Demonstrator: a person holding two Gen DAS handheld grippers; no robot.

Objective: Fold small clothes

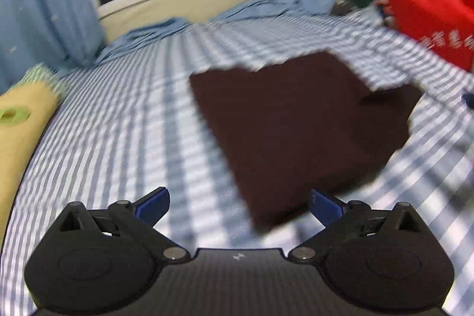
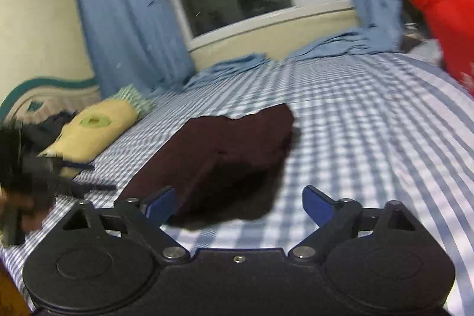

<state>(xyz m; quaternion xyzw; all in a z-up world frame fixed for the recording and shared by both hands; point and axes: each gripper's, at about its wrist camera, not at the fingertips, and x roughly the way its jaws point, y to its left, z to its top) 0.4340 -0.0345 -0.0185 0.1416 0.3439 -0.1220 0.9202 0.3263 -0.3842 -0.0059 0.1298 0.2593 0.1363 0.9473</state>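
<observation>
The dark maroon garment (image 1: pixel 296 132) is matt cloth with a fine, slightly fuzzy knit look, folded flat. It lies on a bed sheet (image 1: pixel 133 123) of smooth woven cotton-like cloth in blue and white stripes. At 9 o'clock a yellow pillow (image 2: pixel 97 132) shows soft matt fabric. The curtains (image 2: pixel 127 19) are thin, light blue cloth. Each claw, left claw (image 1: pixel 239 203) and right claw (image 2: pixel 238 205), is matt black plastic with blue pads and small shiny metal pins.
</observation>
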